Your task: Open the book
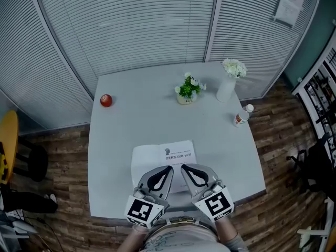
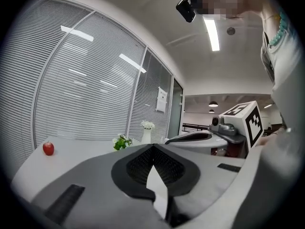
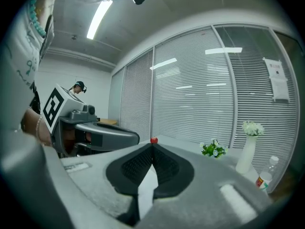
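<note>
Two grippers hung low over the near edge of the desk (image 1: 131,125), side by side, with their tips pointing away from me. The left gripper (image 1: 170,168) had its jaws pressed together, and nothing was caught between them. The right gripper (image 1: 183,167) looked the same, tips touching and nothing held. Their tips were close to each other but did not touch.

The book (image 1: 176,152) lay flat on the desk right under both tips. It was thin and white. I saw a small picture and some lines of print on its right part, and a plain white part on its left. I could not tell if that was a shut cover with something beside it, or two pages lying open.

So the scene fit two things. The book could be shut, with the grippers waiting above it. Or it could be spread open already, with the grippers just above the pages. I judged I could not pick one.

If the cover was down, I thought a tip would have to catch its thin edge, which lay very flat. If it was open, nothing more was needed there.

Farther off were a red apple (image 1: 106,100), a little plant (image 1: 187,90), a white vase (image 1: 227,85) and a bottle (image 1: 242,116), all well apart from the book.
</note>
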Action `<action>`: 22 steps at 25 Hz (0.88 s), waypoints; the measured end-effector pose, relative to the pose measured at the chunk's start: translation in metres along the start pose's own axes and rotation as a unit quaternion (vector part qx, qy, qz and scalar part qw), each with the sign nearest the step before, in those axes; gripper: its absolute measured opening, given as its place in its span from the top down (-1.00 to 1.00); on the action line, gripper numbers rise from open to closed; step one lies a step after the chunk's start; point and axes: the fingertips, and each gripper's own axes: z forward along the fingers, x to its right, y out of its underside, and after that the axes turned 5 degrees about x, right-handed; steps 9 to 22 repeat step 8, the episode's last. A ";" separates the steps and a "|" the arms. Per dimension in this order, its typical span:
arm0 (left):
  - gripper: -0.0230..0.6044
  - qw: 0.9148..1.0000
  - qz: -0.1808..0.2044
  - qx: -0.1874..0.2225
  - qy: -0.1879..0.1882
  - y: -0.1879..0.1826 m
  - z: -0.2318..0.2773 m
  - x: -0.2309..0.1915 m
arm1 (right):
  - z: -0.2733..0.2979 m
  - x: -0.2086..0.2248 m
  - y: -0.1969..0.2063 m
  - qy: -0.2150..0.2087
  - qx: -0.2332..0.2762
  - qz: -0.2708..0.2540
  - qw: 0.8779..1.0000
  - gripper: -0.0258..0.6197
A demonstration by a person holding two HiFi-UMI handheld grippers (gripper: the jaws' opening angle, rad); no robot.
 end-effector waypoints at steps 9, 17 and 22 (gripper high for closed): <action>0.93 1.000 0.019 -0.006 0.006 0.007 -0.003 0.001 | 0.001 -0.004 0.006 0.001 -0.010 -0.006 1.000 0.92; 0.93 1.000 0.019 -0.006 0.006 0.007 -0.003 0.001 | 0.001 -0.004 0.006 0.001 -0.010 -0.006 1.000 0.92; 0.93 1.000 0.019 -0.006 0.006 0.007 -0.003 0.001 | 0.001 -0.004 0.006 0.001 -0.010 -0.006 1.000 0.92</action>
